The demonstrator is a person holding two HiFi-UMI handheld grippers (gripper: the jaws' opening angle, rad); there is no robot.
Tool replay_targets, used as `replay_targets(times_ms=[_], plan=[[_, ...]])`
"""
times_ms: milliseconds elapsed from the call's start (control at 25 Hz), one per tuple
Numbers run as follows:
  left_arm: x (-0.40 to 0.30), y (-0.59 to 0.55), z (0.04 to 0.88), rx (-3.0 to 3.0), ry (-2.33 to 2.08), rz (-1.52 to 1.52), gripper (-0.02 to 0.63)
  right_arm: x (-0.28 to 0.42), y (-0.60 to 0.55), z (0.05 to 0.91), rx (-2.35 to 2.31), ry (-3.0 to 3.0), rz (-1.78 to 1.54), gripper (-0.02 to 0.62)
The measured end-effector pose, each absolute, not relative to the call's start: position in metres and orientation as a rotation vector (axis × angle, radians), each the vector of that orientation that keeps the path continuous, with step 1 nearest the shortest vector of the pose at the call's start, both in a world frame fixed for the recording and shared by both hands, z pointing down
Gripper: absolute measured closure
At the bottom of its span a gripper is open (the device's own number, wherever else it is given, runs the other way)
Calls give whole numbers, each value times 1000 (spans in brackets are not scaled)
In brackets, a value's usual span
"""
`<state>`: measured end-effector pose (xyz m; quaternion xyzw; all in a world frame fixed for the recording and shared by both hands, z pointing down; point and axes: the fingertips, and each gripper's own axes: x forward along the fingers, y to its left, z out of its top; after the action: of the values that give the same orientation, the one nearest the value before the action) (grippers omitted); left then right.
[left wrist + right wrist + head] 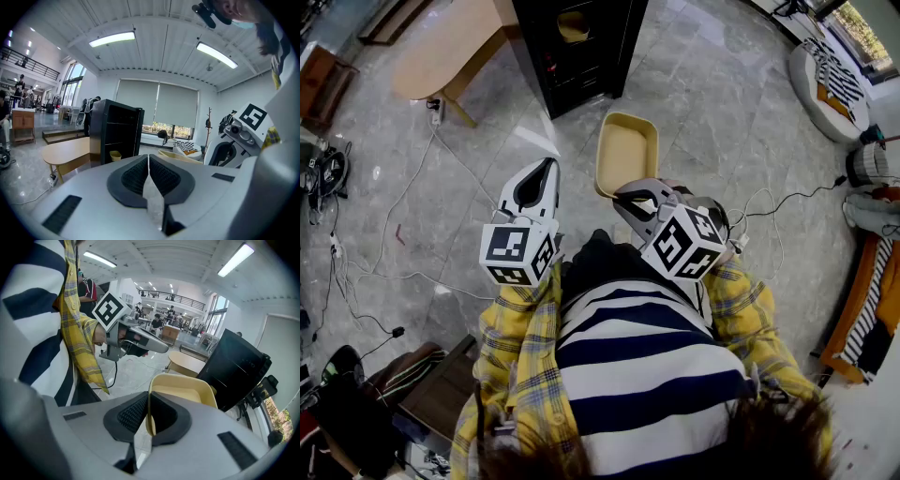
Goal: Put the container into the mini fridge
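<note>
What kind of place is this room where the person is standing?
Probably a large open workspace or lab hall, not a home. Loose cables lie over the stone-tile floor, a railed upper gallery runs along the far side, and strip lights are fixed to a high ceiling.

The person wore a top (647,375) of broad navy and white stripes under a yellow plaid shirt (517,375) with long sleeves. The left gripper (549,165) and the right gripper (621,197) alike had pale grey-white bodies. Both carried black ridged pads (133,176) set in dark rounded surrounds, and each bore a white cube (517,253) printed with black square markers.
</note>
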<state>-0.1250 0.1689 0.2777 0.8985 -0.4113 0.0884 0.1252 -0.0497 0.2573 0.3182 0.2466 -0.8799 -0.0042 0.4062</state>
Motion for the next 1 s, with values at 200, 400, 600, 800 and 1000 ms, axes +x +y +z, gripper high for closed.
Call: replay_targets(times_ms=[200, 400, 600, 800, 1000], plan=[[-123, 170, 283, 2591, -1203, 270, 583, -47, 258, 324, 611, -2225, 28, 555], [-120, 163, 283, 2574, -1221, 257, 583, -43, 250, 327, 589, -2224, 19, 555], [-112, 153, 281, 2577, -1225, 254, 583, -35, 237, 329, 578, -2224, 8, 555], [-109, 142, 282, 2556, -1252, 251, 583, -28, 226, 331, 557, -2228, 7, 555], [-102, 128, 286, 2531, -1281, 249, 583, -15, 214, 336, 532, -2230, 11, 555]])
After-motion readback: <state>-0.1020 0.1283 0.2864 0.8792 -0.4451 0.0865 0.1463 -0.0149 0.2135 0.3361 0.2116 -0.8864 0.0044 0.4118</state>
